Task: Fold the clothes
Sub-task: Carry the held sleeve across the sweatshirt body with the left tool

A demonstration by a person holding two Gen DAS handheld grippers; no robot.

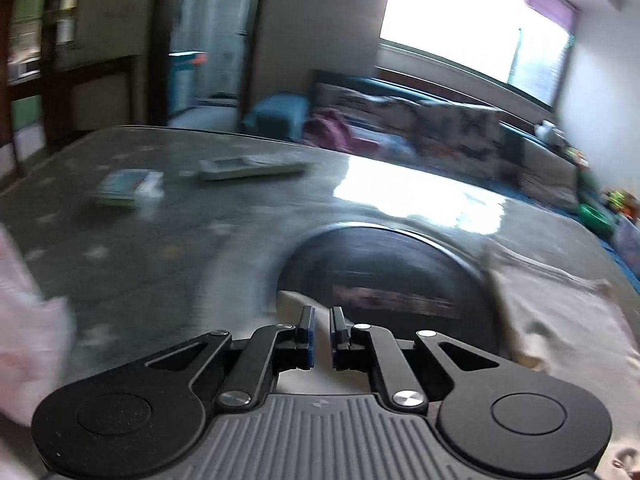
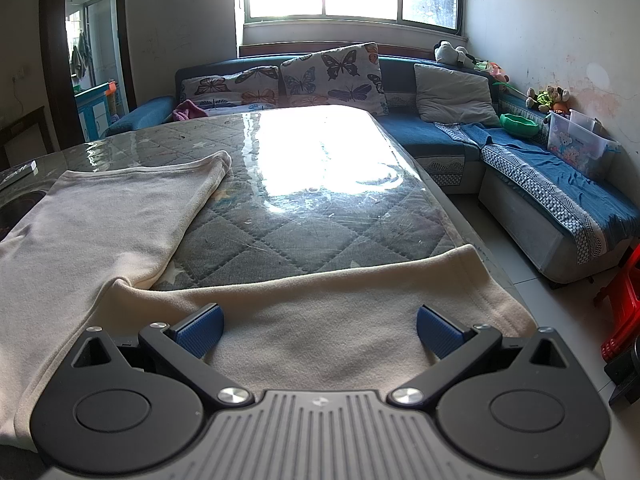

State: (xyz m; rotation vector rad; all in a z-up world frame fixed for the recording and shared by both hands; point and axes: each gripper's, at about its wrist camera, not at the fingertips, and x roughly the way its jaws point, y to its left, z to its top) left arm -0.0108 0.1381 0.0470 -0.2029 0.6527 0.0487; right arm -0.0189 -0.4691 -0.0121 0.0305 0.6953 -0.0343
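A cream garment point(image 2: 120, 232) lies spread on the quilted table point(image 2: 280, 220). One part runs to the far left and another point(image 2: 320, 300) lies across the near edge. My right gripper point(image 2: 318, 316) hovers just over that near part, open, with its blue pads point(image 2: 200, 330) wide apart. The left wrist view is blurred by motion. There my left gripper point(image 1: 322, 312) is shut, with only a thin slit between its pads and nothing seen in it. It stands above a fold of the cream garment point(image 1: 560, 320), beside a dark round inset point(image 1: 384, 276) in the table.
A remote point(image 1: 252, 168) and a small box point(image 1: 128, 188) lie on the far table. Pink cloth point(image 1: 24, 320) shows at the left edge. A blue corner sofa point(image 2: 460, 136) with cushions wraps the far and right sides. A red stool point(image 2: 624, 312) stands on the floor.
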